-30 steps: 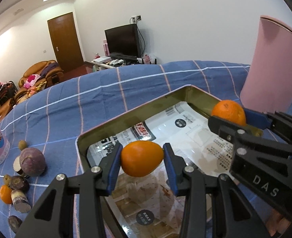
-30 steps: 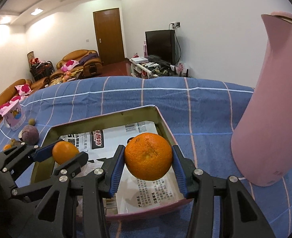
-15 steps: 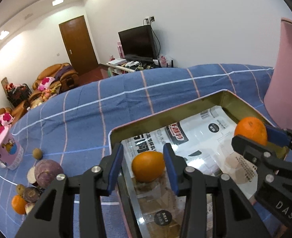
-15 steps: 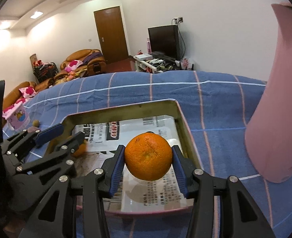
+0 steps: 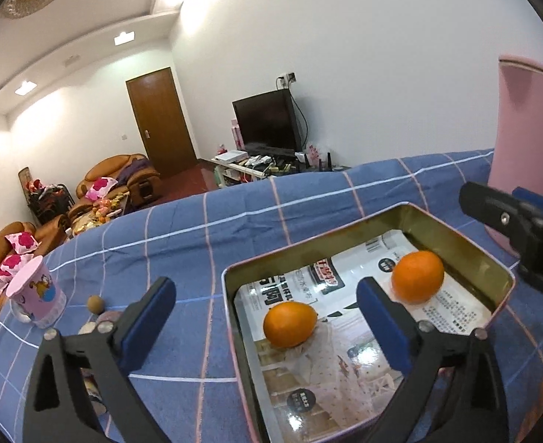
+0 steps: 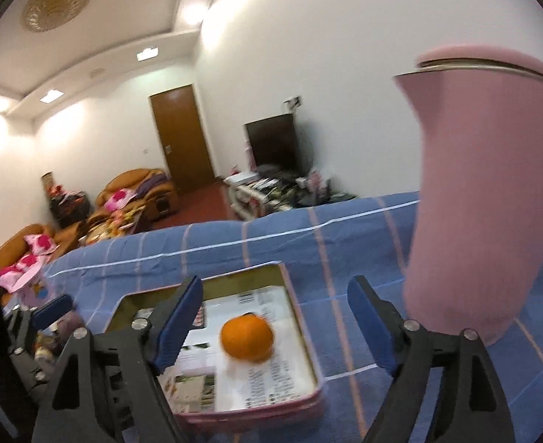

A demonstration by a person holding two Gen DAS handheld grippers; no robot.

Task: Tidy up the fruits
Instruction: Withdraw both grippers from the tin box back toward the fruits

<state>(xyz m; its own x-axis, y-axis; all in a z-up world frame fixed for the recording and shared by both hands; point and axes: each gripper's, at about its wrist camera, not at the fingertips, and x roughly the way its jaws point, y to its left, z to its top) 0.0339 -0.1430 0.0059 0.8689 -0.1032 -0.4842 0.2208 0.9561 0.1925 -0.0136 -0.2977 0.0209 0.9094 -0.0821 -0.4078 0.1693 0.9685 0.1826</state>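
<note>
left wrist view, left to right: a pink cup [image 5: 37, 291] stood on the blue cloth [image 5: 183, 243], with a small brown fruit [image 5: 95, 304] just beside it. my left gripper [image 5: 266, 315] had its blue fingers [image 5: 147, 317] spread wide and held nothing. between them lay the tin [image 5: 500, 269], lined with printed paper. one orange [image 5: 290, 325] rested on the paper near the tin's left wall, and a second orange [image 5: 417, 276] sat farther right, toward the far right corner, apart from the first. my right gripper [image 5: 522, 236] showed at the right edge, above the tin's rim. a pink jug [image 5: 530, 140] stood behind it.

right wrist view, blurred: the left gripper [image 6: 31, 332] appeared at the left edge. my right gripper [image 6: 275, 325] was also spread wide and empty, its fingers [image 6: 177, 321] above the tin [image 6: 301, 332]. the second orange [image 6: 247, 337] lay on the paper below and between them, touching neither. the jug [image 6: 485, 192] stood upright on the cloth [image 6: 345, 243] at right, beside the tin.
</note>
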